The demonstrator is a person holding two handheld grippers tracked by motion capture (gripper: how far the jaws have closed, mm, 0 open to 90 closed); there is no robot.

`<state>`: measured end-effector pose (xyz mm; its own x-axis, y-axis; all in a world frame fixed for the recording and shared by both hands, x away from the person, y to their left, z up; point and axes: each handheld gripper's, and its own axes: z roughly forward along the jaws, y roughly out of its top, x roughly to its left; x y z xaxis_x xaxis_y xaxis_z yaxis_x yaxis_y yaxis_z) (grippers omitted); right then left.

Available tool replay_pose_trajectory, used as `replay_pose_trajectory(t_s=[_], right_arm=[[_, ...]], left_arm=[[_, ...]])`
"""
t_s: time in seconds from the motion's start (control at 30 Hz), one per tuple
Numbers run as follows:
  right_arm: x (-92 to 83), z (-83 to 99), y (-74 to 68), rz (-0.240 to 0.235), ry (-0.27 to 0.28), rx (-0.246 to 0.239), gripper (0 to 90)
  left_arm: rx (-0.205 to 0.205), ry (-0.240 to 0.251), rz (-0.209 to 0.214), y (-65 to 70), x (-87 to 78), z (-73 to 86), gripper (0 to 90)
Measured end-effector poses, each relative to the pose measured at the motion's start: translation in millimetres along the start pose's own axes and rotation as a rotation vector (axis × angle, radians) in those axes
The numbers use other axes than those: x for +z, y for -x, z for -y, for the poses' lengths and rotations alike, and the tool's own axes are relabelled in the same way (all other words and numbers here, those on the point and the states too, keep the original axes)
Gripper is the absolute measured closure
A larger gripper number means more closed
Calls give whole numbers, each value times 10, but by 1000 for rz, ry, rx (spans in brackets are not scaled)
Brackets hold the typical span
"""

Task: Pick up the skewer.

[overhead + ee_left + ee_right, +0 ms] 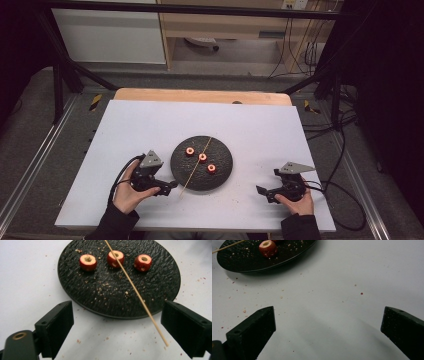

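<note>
A round black plate lies mid-table and carries three red cored fruit pieces in a diagonal row. A thin wooden skewer lies across the plate, its near end resting on the white table. In the left gripper view the fruit pieces sit at the plate's far side and the skewer ends between the jaws. My left gripper is open just left of the plate. My right gripper is open over bare table, right of the plate, with one fruit piece ahead.
Crumbs are scattered on the plate and the white tabletop. The table's wooden far edge borders a dark frame; cables trail at the right. Free white surface lies all around the plate.
</note>
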<state>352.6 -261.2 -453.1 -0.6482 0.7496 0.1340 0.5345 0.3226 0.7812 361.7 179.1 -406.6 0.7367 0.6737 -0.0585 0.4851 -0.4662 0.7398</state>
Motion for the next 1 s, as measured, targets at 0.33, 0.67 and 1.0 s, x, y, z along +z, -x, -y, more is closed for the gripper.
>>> replay_pose_trajectory(t_s=[0.33, 0.67, 1.0], right_arm=[[0, 0, -2, -2, -4, 1, 6], [8, 2, -1, -4, -7, -4, 6], [9, 3, -5, -8, -7, 1, 6]], left_arm=[[-12, -44, 3, 103, 166, -153, 173], [-6, -84, -32, 247, 327, -273, 295], [-26, -132, -89, 374, 488, -323, 499]])
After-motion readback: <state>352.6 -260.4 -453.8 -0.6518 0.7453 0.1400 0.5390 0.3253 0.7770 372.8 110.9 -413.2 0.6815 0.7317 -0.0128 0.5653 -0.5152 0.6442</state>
